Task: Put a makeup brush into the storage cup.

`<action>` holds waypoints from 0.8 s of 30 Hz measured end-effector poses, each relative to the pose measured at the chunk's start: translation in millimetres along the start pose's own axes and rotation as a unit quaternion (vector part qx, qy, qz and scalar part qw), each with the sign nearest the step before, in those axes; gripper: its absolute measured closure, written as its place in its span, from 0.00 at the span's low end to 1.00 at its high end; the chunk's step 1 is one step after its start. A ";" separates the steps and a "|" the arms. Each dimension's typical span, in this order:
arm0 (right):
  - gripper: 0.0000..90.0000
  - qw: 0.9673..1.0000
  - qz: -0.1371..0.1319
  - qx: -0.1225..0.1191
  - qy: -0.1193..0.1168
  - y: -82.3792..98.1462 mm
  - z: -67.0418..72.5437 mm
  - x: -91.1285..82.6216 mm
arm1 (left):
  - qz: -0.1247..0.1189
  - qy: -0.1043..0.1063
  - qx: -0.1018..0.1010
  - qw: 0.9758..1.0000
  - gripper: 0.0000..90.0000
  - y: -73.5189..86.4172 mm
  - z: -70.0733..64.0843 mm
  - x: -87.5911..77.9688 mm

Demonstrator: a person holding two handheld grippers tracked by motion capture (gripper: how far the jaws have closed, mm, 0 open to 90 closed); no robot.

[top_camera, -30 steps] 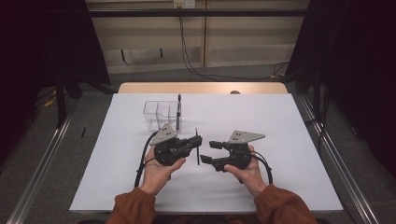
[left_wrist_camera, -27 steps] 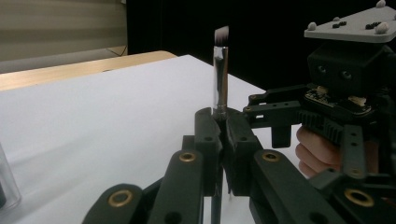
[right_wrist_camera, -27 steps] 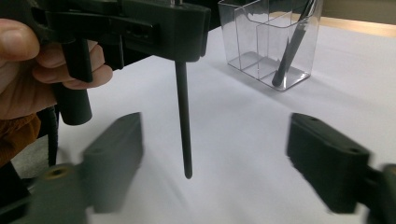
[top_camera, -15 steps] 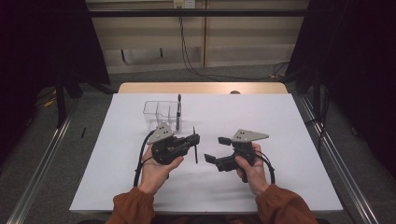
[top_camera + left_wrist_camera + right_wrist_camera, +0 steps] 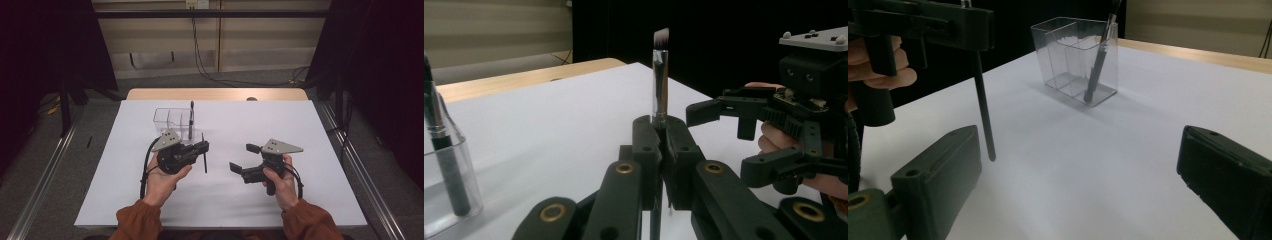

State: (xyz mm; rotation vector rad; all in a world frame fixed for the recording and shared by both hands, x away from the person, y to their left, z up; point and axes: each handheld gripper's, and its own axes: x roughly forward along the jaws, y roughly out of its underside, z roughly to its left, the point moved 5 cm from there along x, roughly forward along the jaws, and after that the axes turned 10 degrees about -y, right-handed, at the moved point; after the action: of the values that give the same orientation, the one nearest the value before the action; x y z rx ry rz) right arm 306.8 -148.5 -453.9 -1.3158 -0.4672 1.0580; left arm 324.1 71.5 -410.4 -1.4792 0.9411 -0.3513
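A thin black makeup brush point(image 5: 204, 155) is clamped upright in my left gripper point(image 5: 202, 148), left of the table's centre. In the left gripper view the jaws point(image 5: 660, 131) press on the brush's ferrule point(image 5: 659, 75), bristles up. My right gripper point(image 5: 241, 158) stands a short way to the right of it. Its jaws have just been opening and nothing lies between them point(image 5: 1083, 190). A clear compartmented holder point(image 5: 170, 119) stands behind the left gripper, with a second brush point(image 5: 191, 119) leaning in it.
White sheet point(image 5: 300, 200) covers the table, with a wooden strip point(image 5: 215, 94) at the far edge. Cables trail from both grippers. Metal rails run along the floor on either side of the table.
My right gripper has drawn back to the right, away from the brush, and its jaws have spread wider. The left gripper has kept still with the brush in it.
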 end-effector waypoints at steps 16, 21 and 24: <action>0.04 0.998 -0.035 0.002 0.055 10.9 -14.3 -34.4 | -0.013 -0.032 -0.016 0.999 0.95 -7.8 23.6 -16.9; 0.01 0.997 -0.043 0.003 0.065 13.2 -16.1 -44.2 | -0.014 -0.036 -0.018 0.999 0.95 -7.9 28.2 -20.3; 0.00 0.996 -0.049 0.003 0.073 15.4 -16.7 -50.8 | -0.013 -0.038 -0.017 0.999 0.95 -8.4 30.8 -21.4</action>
State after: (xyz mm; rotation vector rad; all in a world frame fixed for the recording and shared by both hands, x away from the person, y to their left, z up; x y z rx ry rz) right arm 290.0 -201.4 -458.6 -1.3416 -0.4137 0.8754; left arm 335.7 107.0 -400.9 -1.5262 0.8732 -0.2972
